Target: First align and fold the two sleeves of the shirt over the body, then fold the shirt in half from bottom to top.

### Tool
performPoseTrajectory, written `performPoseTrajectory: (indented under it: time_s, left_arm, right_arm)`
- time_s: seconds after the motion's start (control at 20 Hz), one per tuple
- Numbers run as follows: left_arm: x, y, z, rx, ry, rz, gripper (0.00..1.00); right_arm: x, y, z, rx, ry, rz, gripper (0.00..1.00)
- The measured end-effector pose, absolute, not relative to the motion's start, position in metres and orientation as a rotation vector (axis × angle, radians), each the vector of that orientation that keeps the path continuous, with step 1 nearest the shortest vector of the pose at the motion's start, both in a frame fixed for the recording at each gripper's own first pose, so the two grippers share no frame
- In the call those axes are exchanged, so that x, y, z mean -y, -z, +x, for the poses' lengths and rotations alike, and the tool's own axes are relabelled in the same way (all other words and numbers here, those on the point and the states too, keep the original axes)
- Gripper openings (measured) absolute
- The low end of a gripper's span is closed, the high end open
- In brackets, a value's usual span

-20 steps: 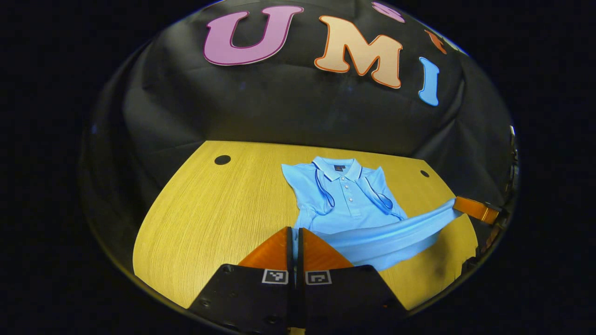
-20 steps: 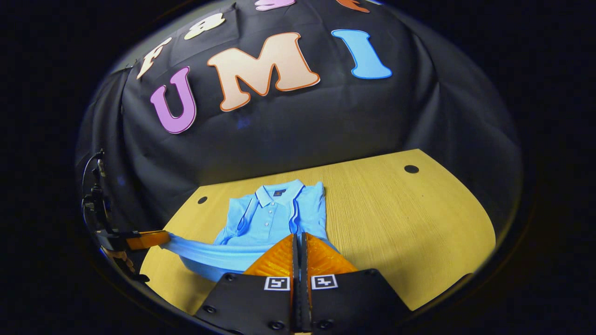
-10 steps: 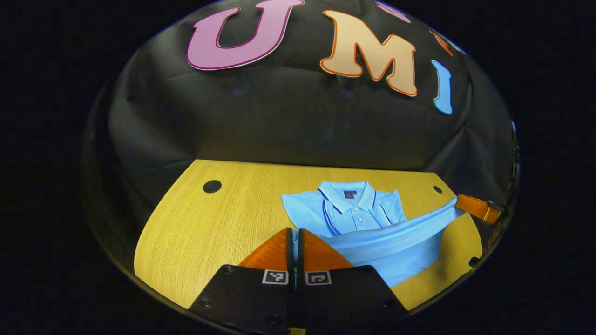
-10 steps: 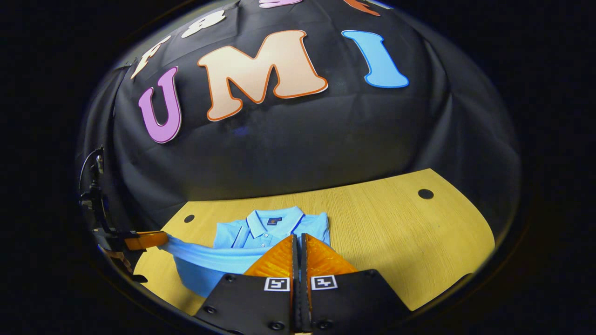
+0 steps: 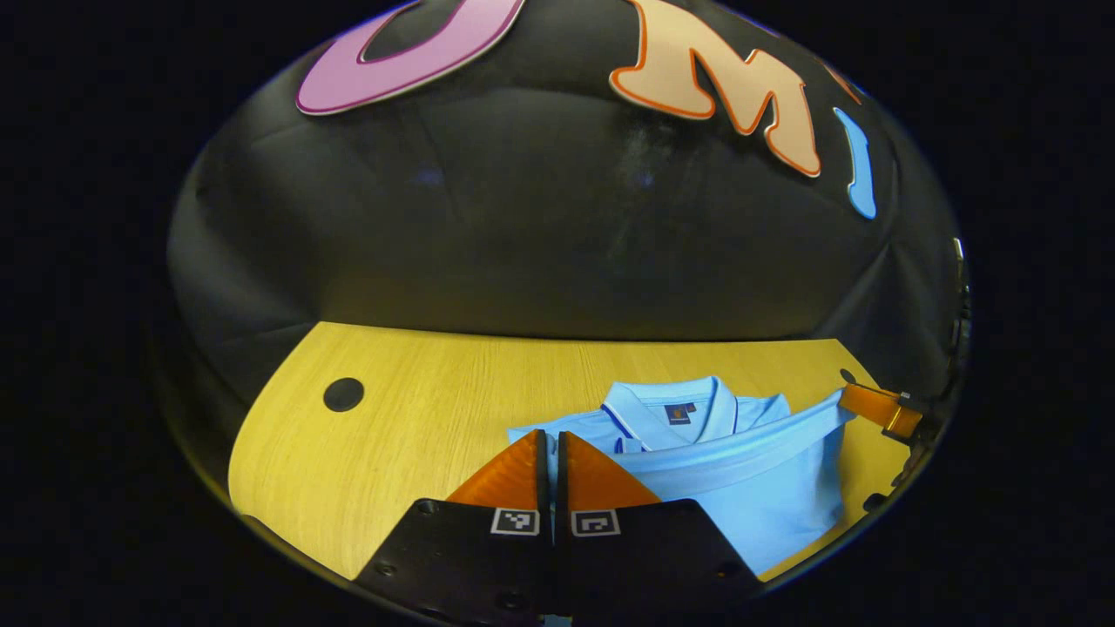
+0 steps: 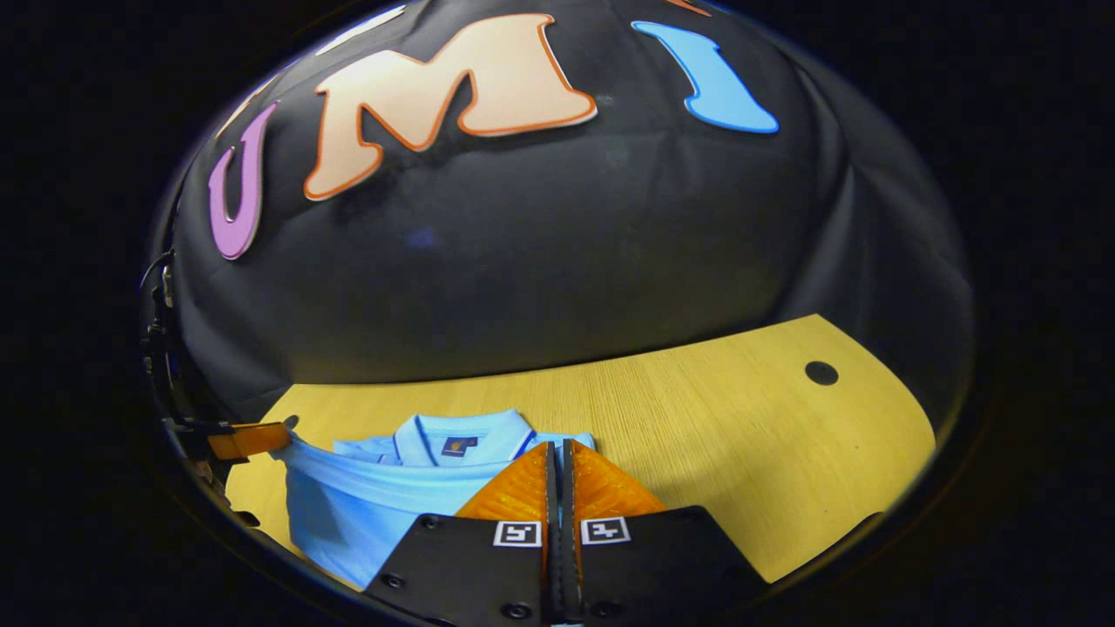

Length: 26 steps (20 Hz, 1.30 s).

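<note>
Hem [image 5: 740, 453] taut between shut tools

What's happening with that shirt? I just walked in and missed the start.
A person holding two grippers is folding a light blue polo shirt on the wooden table. The left gripper and right gripper each pinch a bottom corner, with the hem stretched between them and carried up close to the collar. The bottom-to-top fold is nearly laid down, not yet released.
</note>
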<state>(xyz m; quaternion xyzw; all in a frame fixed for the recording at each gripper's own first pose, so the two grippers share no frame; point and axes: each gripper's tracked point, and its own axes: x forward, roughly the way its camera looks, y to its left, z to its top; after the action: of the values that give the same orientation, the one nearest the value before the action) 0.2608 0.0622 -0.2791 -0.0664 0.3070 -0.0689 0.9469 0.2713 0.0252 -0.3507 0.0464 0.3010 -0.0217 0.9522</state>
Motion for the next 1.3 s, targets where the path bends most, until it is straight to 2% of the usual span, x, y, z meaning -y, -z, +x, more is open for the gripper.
performPoseTrajectory:
  time_s: [0.3,0.4,0.55,0.75,1.1,1.15,1.2,1.3]
  left_arm:
    - [-0.071,0.336,0.267,-0.698,0.116,-0.100,0.00]
    - [-0.074,0.328,0.267,-0.668,0.111,-0.130,0.13]
    - [-0.080,0.304,0.264,-0.599,0.096,-0.134,1.00]
    - [-0.077,0.244,0.232,-0.500,0.089,-0.090,0.96]
    - [-0.059,0.143,0.151,-0.333,0.089,-0.089,0.96]
    - [-0.058,0.132,0.138,-0.315,0.086,-0.082,0.96]
    - [-0.057,0.121,0.124,-0.297,0.089,-0.073,0.96]
    - [-0.061,0.104,0.100,-0.257,0.083,-0.055,0.96]
  right_arm:
    - [-0.021,0.398,0.280,-0.671,0.115,0.113,0.04]
    - [-0.020,0.385,0.276,-0.659,0.109,0.102,0.21]
    - [-0.019,0.358,0.271,-0.597,0.103,0.044,1.00]
    - [-0.029,0.300,0.248,-0.480,0.064,0.016,0.98]
    - [-0.041,0.204,0.163,-0.354,-0.010,-0.033,0.98]
    - [-0.041,0.190,0.149,-0.336,-0.018,-0.040,0.94]
    - [-0.041,0.178,0.137,-0.319,-0.027,-0.044,0.98]
    - [-0.042,0.153,0.113,-0.278,-0.045,-0.044,0.98]
